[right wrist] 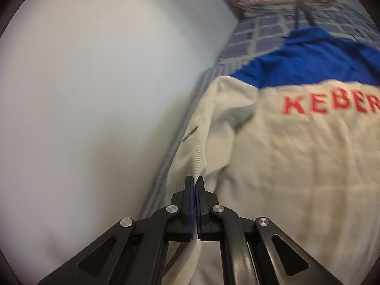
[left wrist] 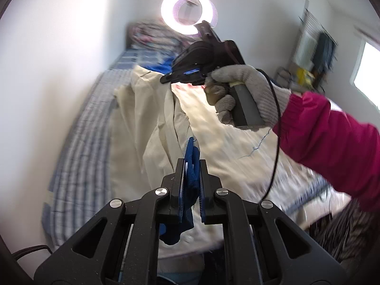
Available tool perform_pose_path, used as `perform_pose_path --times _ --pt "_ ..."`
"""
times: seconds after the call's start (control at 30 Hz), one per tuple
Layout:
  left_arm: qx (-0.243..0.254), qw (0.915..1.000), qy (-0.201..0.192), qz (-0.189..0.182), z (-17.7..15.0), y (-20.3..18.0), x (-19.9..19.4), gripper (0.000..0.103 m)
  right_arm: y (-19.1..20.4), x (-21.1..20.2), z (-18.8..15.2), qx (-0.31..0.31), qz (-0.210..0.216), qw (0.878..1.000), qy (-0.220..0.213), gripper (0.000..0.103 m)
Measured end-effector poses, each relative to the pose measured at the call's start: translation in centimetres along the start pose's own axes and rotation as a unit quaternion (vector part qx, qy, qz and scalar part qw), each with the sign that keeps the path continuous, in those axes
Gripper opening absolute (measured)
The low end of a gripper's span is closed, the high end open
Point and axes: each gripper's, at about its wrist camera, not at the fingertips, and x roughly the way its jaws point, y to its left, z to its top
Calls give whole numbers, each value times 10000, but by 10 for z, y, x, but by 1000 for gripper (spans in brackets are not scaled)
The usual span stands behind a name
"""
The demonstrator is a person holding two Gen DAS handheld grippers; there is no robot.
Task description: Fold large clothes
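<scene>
Bedding comes first: we see a bed [left wrist: 78, 142] under a blue-and-white checked sheet running along a pale wall [right wrist: 83, 95], with a floral pillow [left wrist: 152, 35] at its far end. Spread over most of the bed lies the garment [right wrist: 296, 166], a large cream jacket with a blue upper part and blurred red letters across the cream, reading roughly "KEBER". Its cream sleeve [right wrist: 213, 123] lies bunched along the edge nearest the wall, and part of the cloth rises in a ridge between the two tools in the left wrist view.

Above the bed we see a lit ring light [left wrist: 188, 11] against the wall, and a bright window [left wrist: 367, 71] to the right of that view.

A magenta sleeve [left wrist: 332, 137] enters from the right, ending in the person's right hand [left wrist: 242, 95] in a grey knit glove, wrapped around a tool's handle with a black cable hanging from it.

We see the right gripper [right wrist: 197, 185] with its jaws together, pinching a fold of the cream sleeve cloth that runs up into them. The left gripper [left wrist: 192, 166] has its jaws nearly closed, clamped on a blue cuff [left wrist: 192, 156] of the garment, which hangs bunched below them.
</scene>
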Motion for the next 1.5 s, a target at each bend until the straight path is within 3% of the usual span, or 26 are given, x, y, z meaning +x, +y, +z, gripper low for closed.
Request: perform_pose_path --times 0.1,0.23,0.3,0.47,0.53,0.63,0.77,0.93,1.13,1.23,1.43,1.47,1.5 --pt "150 9993 268 -219 -4 -14 7 10 -33 -6 -21 255 -256 9993 102 0" --pt "-21 9980 392 -486 -8 -16 9 23 -64 -6 -30 438 -516 9976 167 0" --pt "-219 9973 397 -569 -4 -9 10 40 -74 -4 -36 536 -712 9958 212 0" --pt "-1041 9918 410 -621 -5 29 3 42 -84 7 -59 531 -1043 9901 775 5" --pt "-1495 9852 495 -675 -10 45 9 42 -81 4 -67 307 -1285 9874 875 13" --pt "-2119 9717 726 -747 -25 68 22 42 -74 -12 -85 26 -1306 9876 874 29" --pt "-2631 9544 1106 -872 -50 79 39 42 -58 -43 -102 -353 -1233 9885 798 29" --pt "-2943 9413 1300 -1022 -69 78 52 42 -31 -62 -103 -732 -955 9909 598 33" --pt "-2928 9408 1322 -1081 -75 67 56 42 17 -53 -93 -1352 -934 9852 485 35" --pt "-2988 9386 1365 -1057 -81 64 61 42 32 -40 -88 -1556 -999 9819 419 45" --pt "-2986 9382 1388 -1065 -83 60 70 42 58 6 -71 -1873 -1163 9733 642 48" --pt "-2961 9388 1388 -1083 -82 60 70 32 63 14 -69 -1933 -1224 9710 688 48" --pt "-2921 9399 1384 -1102 -81 59 68 15 68 23 -67 -1979 -1291 9689 733 48"
